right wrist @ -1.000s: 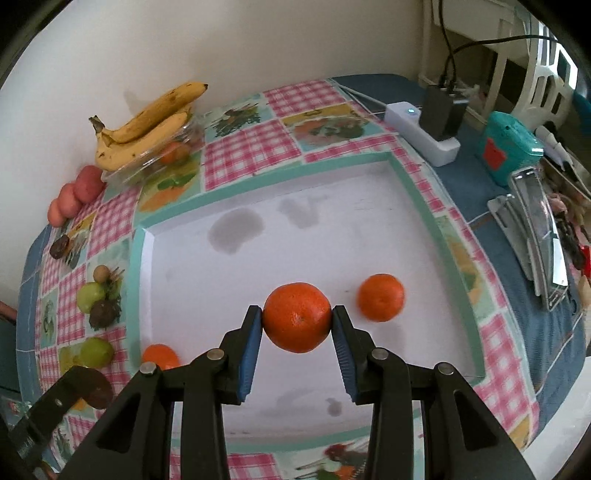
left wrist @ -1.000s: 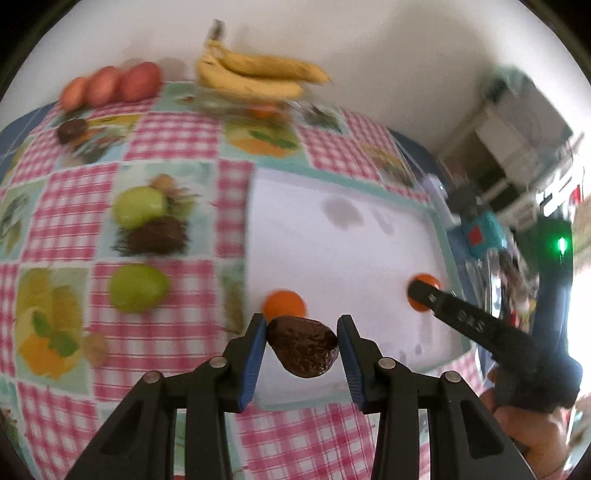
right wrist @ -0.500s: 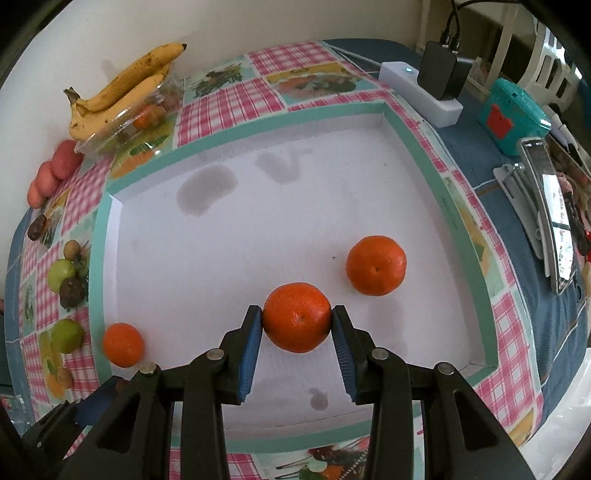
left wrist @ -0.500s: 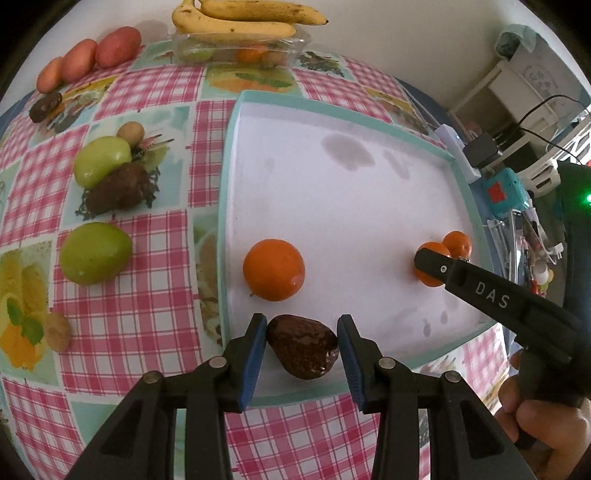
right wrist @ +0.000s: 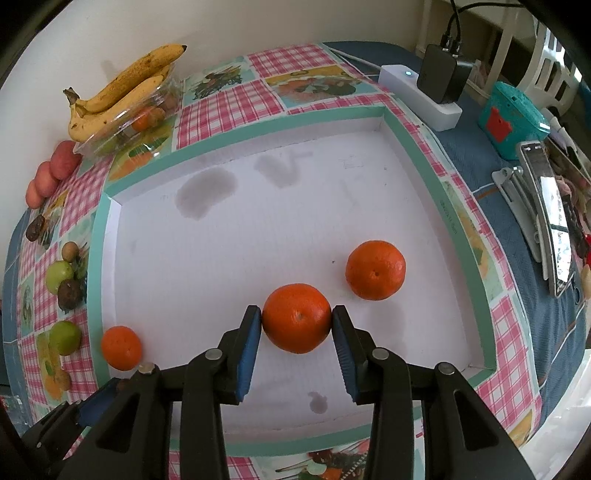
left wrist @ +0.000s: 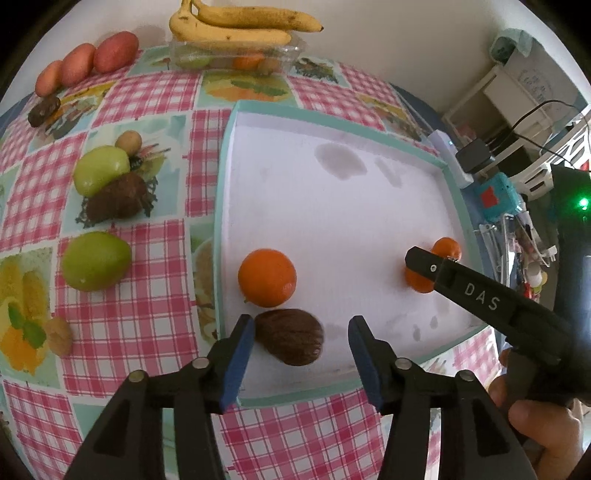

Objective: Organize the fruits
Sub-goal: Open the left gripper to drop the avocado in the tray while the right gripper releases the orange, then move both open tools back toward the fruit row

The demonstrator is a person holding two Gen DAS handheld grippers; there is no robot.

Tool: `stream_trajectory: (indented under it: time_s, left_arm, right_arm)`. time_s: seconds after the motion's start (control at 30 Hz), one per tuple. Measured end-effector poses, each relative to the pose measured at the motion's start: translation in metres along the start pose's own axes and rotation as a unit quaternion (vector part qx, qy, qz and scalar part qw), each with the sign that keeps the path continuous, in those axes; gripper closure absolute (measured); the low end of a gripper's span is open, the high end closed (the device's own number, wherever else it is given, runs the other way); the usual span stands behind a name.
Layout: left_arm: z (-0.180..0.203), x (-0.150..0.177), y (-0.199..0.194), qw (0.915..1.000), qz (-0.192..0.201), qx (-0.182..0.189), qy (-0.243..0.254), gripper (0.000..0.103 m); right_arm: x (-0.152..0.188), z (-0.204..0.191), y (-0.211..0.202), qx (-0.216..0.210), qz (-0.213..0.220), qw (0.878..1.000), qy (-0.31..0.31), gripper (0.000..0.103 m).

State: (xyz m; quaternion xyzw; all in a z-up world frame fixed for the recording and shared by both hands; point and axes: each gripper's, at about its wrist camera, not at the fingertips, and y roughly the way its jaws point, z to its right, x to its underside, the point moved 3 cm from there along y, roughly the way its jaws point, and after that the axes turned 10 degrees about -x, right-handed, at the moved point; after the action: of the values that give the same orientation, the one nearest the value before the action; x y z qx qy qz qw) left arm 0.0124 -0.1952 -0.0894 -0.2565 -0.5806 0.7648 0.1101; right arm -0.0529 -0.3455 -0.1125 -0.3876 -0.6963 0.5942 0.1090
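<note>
- Left gripper [left wrist: 301, 341] spread wide over the near edge of the white tray [left wrist: 332, 206], gripping nothing; brown fruit [left wrist: 290, 336] lying on the tray floor between the blue pads, touching the left pad, well apart from the right.
- Right gripper [right wrist: 296, 338] closed on an orange [right wrist: 296, 318], both blue pads pressed to its sides, low over the near part of the same tray.
- Just beyond the brown fruit, a second orange [left wrist: 267, 278] near the tray's left wall.
- Third orange [right wrist: 375, 269] on the tray floor, just right of and beyond the held one.
- Left of the tray, on the checked tablecloth [left wrist: 122, 295]: two green fruits [left wrist: 96, 260], another brown fruit [left wrist: 116, 201] and a small tan one [left wrist: 128, 140].
- Farthest back, against the wall: bananas [left wrist: 240, 26] on top of a clear container [left wrist: 236, 59], three reddish fruits [left wrist: 86, 62] alongside.
</note>
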Motion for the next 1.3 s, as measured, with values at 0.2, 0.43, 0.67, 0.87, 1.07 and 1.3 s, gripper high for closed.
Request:
stream_trajectory:
  time_s: [0.2,0.43,0.67,0.87,1.07,1.3]
  left_arm:
    - [-0.009,-0.008,-0.021,0.9997,0.023,0.000,-0.012,0.030]
    - [-0.064,-0.018,-0.039,0.9918,0.049,-0.089,-0.076,0.004]
    - [-0.148,-0.019,-0.064,0.9661,0.088,-0.148,-0.192,0.000]
    - [-0.213,-0.007,-0.079,0.9364,0.105,-0.197,-0.271,0.000]
    - [-0.238,-0.003,-0.088,0.9249,0.117,-0.199,-0.302,0.000]
    - [-0.247,-0.019,-0.093,0.9260,0.145,-0.179,-0.299,0.000]
  right_arm:
    - [-0.005,-0.004,-0.010,-0.007,0.021,1.000,-0.004,0.054]
    - [-0.010,-0.013,-0.020,-0.015,0.043,0.999,-0.018,0.035]
    - [-0.009,-0.021,-0.019,-0.014,0.045,0.998,-0.032,0.015]
    - [-0.008,-0.037,-0.020,-0.026,0.061,0.996,-0.059,0.010]
    - [-0.007,-0.065,-0.027,-0.059,0.087,0.991,-0.082,0.010]
    - [-0.007,-0.106,-0.033,-0.100,0.094,0.984,-0.115,0.010]
